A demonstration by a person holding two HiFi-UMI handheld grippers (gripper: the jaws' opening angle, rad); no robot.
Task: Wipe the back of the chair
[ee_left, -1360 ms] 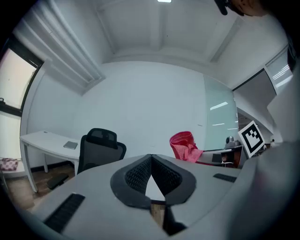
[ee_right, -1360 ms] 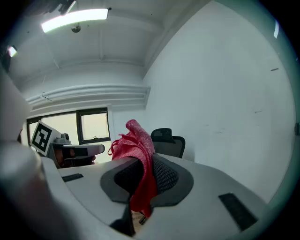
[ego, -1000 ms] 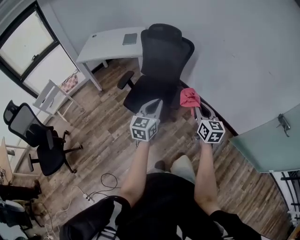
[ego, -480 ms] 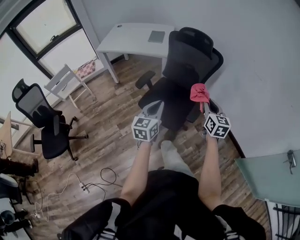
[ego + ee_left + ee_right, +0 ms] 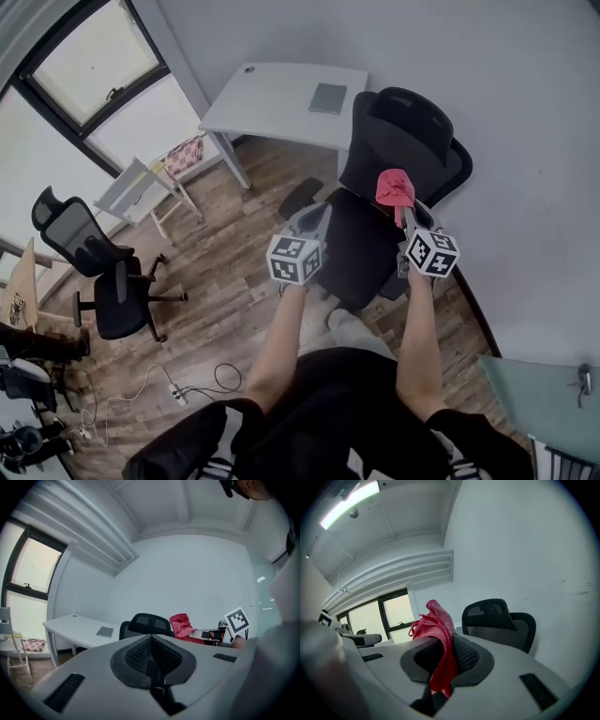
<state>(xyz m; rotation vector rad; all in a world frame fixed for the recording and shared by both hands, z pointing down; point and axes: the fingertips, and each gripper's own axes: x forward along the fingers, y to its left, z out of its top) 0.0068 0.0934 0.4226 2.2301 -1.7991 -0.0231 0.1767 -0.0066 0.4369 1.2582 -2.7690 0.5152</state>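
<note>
Cloth (image 5: 437,620), red, pinched in right gripper (image 5: 404,216). Left gripper (image 5: 151,662) pressed together, empty. Chair (image 5: 405,141) just beyond both, by far wall (image 5: 534,131). Cloth not touching it, wiping not begun. Next: carry cloth forward onto chair back, press, rub.

Grey walls (image 5: 534,122), wood-plank floor (image 5: 225,272), white desk (image 5: 272,98) by the window (image 5: 89,66) — spare black chair (image 5: 67,234) at left

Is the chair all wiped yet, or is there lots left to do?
Done: the red cloth is picked up, pinched in the shut jaws of the right gripper. In hand: the cloth is held in the air near the black chair, not touching it. Left: all the wiping of the chair's back. The left gripper is shut and empty.
</note>
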